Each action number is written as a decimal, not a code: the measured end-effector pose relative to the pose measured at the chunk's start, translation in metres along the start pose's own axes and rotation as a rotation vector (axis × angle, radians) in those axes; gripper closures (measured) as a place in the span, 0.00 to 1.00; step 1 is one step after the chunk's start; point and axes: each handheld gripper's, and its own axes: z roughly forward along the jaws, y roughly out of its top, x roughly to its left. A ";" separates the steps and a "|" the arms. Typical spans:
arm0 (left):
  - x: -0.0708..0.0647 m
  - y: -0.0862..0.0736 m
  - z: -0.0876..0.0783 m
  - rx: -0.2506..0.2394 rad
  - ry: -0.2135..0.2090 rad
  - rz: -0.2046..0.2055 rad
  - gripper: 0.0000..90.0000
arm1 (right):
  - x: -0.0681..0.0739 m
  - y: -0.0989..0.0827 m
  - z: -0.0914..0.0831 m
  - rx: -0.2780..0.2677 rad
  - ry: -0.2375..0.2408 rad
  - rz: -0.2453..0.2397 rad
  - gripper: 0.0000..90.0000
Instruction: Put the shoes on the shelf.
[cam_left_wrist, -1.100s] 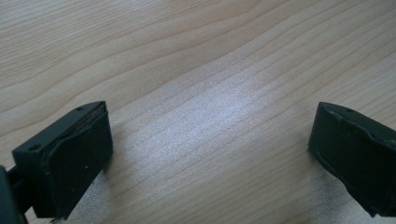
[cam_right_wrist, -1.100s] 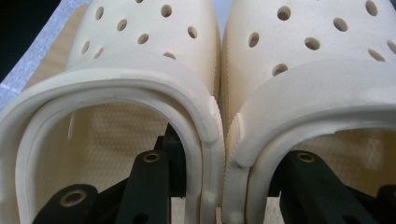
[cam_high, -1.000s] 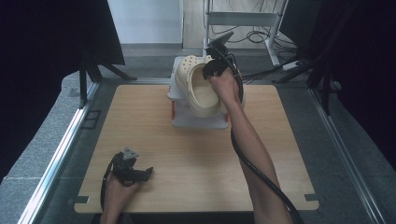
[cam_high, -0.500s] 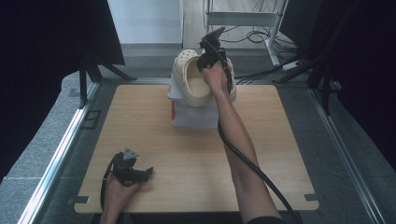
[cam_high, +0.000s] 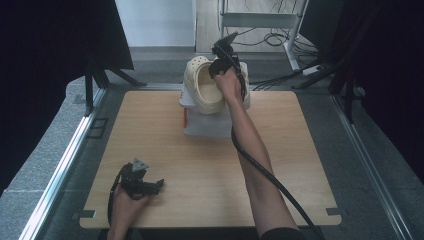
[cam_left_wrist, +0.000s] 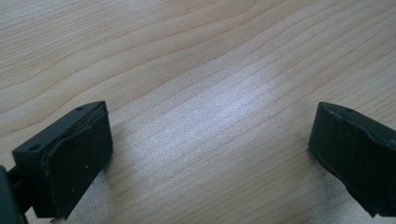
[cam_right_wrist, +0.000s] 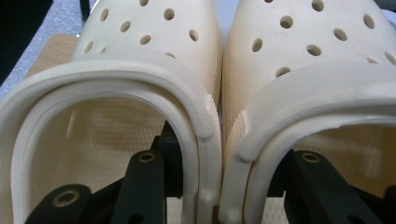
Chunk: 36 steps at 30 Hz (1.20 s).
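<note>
Clogs (cam_right_wrist: 219, 93) pinched as a pair in my right claw (cam_right_wrist: 219, 196) over the box (cam_high: 207, 122) at the worktop's (cam_high: 150, 130) far edge; left claw (cam_left_wrist: 205, 154) spread, idle. Next: lower them squarely.

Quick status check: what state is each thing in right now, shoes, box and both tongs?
Pair of cream clogs: side by side, inner walls pinched together, lifted above the box.
White box: on the table, upright.
Right tongs: one jaw inside each clog, clamping both.
Left tongs: open, resting on the table.
</note>
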 end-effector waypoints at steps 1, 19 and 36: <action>0.000 0.000 0.000 0.000 0.000 0.000 0.00 | -0.001 -0.001 0.000 -0.003 0.001 -0.007 0.67; 0.000 0.000 0.000 -0.001 0.000 0.002 0.00 | -0.007 -0.013 -0.024 -0.048 0.060 -0.237 0.29; 0.000 0.000 0.000 -0.001 0.000 0.001 0.00 | 0.000 -0.040 -0.063 -0.114 0.134 -0.367 0.14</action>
